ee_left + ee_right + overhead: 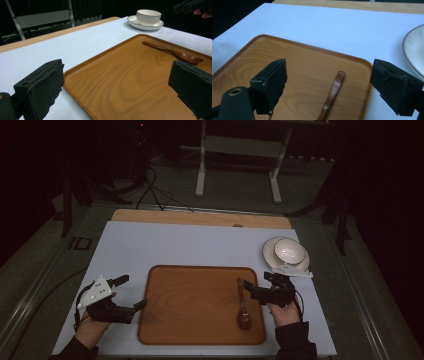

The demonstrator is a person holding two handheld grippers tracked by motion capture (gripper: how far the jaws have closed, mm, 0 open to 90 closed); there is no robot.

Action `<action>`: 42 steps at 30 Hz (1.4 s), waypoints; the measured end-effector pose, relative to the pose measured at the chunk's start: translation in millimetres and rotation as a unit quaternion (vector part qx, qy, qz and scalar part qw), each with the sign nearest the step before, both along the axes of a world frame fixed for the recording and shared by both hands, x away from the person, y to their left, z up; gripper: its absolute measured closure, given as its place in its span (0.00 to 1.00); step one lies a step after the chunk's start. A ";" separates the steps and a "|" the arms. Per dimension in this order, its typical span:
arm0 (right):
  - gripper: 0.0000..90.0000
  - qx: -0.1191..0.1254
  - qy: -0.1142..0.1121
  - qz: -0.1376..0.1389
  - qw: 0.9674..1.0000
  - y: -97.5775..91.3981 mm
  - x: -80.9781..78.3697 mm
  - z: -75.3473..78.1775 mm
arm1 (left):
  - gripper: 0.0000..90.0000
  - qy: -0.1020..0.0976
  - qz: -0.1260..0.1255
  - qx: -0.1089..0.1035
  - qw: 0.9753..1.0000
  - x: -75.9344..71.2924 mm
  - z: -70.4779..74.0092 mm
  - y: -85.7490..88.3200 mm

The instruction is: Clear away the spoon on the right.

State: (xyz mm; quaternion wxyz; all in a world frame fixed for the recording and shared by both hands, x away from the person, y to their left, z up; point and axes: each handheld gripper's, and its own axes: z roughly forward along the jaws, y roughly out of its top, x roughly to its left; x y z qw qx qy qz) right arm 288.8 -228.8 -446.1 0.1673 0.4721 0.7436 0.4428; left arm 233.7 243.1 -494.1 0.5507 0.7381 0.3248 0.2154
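Jaws wide, apparently above wooden spoon (332,93) on tray (262,65)

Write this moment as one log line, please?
spoon: lying on tray | right gripper: open above spoon | left gripper: open | bowl: on plate

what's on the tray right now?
One wooden spoon lies on the tray, near its right edge, bowl end toward the person. The right gripper is open above its handle. The tray surface under the spoon is hidden.
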 end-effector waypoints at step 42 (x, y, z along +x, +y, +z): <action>0.16 -0.014 -0.053 0.123 0.991 -71.0 -43.5 -32.0 | 0.01 -0.001 0.003 0.004 1.000 0.4 0.5 -0.8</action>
